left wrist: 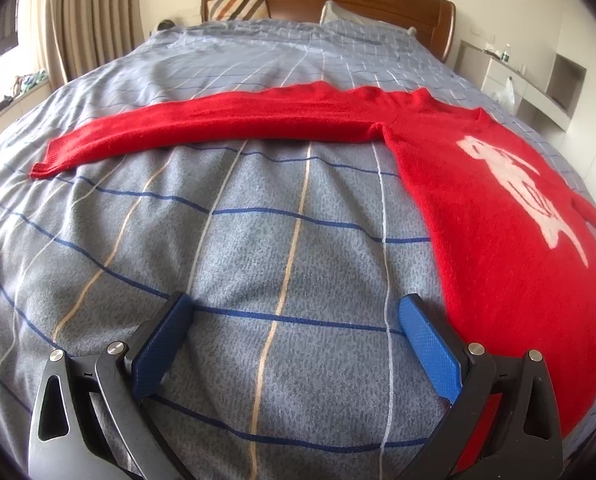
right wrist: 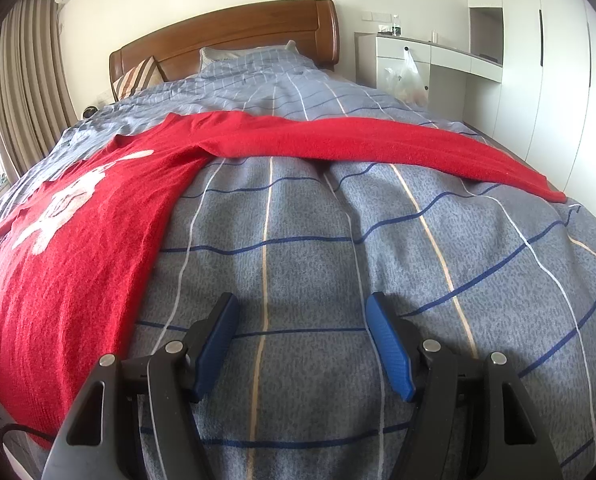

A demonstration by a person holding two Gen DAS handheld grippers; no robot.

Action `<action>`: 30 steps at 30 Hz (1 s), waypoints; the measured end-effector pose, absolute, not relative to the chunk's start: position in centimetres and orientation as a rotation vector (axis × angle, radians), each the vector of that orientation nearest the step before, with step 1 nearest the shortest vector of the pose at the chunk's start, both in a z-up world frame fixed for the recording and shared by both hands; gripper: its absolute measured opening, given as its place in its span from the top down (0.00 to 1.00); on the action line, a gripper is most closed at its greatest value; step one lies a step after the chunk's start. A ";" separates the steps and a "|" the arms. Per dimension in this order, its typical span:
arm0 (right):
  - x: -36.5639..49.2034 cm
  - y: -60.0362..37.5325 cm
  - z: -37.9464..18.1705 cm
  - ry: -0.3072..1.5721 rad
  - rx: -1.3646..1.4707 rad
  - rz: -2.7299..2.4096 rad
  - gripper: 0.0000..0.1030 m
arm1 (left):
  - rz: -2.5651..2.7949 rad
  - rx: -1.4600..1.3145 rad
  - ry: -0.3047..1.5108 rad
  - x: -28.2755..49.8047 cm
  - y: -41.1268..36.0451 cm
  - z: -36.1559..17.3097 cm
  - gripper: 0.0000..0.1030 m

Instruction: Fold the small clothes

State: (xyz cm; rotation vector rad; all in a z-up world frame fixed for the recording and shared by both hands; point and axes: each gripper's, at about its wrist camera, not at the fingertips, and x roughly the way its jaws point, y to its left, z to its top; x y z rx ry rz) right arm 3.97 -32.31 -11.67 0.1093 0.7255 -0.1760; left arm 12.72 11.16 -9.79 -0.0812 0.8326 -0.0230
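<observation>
Sweater: red sweater (left wrist: pixel 497 216) with a white motif, spread flat on the bed (left wrist: pixel 258 240), sleeves outstretched.
Left gripper (left wrist: pixel 294 312): released, sweater at its right.
Right gripper (right wrist: pixel 301 312): released, sweater at its left.

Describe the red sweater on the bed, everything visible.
The red sweater is a fuzzy knit with a white graphic on its chest. It lies flat and unfolded on the grey checked bedspread, both long sleeves stretched straight out sideways. Only the bedspread touches it; neither open tongs hold it.
</observation>
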 end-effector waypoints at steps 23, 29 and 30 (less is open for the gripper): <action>3.8 -32.3 -11.6 0.719 0.112 -0.176 0.35 | -0.020 -0.075 0.833 12.7 10.9 -9.8 0.00; 3.8 -32.2 -11.6 0.718 0.112 -0.176 0.35 | -0.020 -0.073 0.833 12.7 10.9 -9.8 0.01; 3.8 -32.2 -11.6 0.719 0.112 -0.176 0.35 | -0.019 -0.073 0.833 12.7 10.9 -9.8 0.01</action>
